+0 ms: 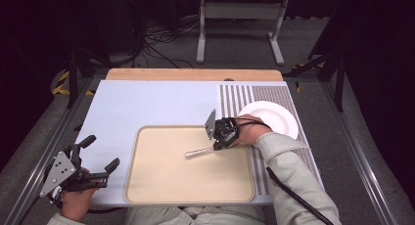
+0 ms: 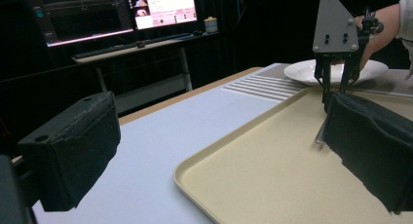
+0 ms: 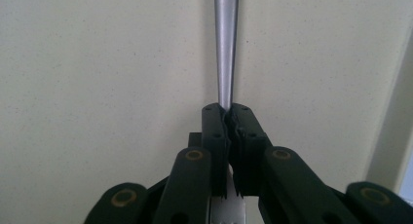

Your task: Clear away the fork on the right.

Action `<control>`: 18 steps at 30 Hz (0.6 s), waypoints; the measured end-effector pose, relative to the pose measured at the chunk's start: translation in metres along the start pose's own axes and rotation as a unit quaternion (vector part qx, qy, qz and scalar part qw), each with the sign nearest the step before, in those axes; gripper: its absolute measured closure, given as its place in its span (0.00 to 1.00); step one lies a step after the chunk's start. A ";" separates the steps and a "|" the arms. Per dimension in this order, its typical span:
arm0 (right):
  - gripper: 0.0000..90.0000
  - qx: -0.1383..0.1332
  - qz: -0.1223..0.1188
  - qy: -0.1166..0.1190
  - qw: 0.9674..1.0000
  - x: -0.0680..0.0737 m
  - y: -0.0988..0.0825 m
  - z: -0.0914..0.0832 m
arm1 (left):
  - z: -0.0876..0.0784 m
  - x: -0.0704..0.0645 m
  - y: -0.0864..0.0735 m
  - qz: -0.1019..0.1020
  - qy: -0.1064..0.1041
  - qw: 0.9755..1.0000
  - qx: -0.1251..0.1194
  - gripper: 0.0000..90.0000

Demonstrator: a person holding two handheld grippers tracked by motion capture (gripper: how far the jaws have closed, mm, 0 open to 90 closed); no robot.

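The right gripper [image 1: 219, 143] sits over the upper right part of the beige tray [image 1: 161, 186], and its fingers are clamped tight on one end of a slim silver utensil [image 1: 198, 152]. From the right gripper view the metal handle [image 3: 225, 48] runs straight away from the pinched fingers [image 3: 214, 136] over the speckled tray surface; which kind of utensil it is I cannot tell, since the gripped end is hidden. In the high view the utensil stretches from the gripper toward the middle of the tray, its free end low against the tray; whether it touches the surface I cannot make out.

The left gripper [image 1: 103, 154] is held off the tray's left side, over the near left corner of the pale blue mat [image 1: 147, 102] that covers the desk [image 1: 195, 74]. Its fingers [image 2: 73, 151] stand wide apart with nothing between them. In the left gripper view the tray edge [image 2: 195, 165] lies between the two fingers.

A white plate [image 1: 274, 116] rests just behind the right hand [image 1: 249, 132], on a striped placemat [image 1: 235, 100] at the right side of the desk, well apart from the left gripper. Beyond the desk in the left gripper view, lit screens [image 2: 160, 7] glow over a dark bench.
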State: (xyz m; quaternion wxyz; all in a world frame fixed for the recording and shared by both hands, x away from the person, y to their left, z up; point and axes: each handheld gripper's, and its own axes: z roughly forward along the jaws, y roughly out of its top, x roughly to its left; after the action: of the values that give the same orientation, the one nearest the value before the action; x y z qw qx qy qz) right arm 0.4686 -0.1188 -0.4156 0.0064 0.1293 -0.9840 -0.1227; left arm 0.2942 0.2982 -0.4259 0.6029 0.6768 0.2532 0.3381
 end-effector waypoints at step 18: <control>0.92 -0.004 0.006 0.011 1.000 -0.001 -0.002 0.003 | -0.001 0.000 0.000 0.000 0.000 1.000 -0.001 0.01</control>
State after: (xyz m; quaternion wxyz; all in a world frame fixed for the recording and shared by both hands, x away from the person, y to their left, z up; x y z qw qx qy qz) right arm 0.4696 -0.1199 -0.4187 0.0181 0.1250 -0.9841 -0.1249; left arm 0.2938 0.2986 -0.4255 0.6037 0.6763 0.2529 0.3380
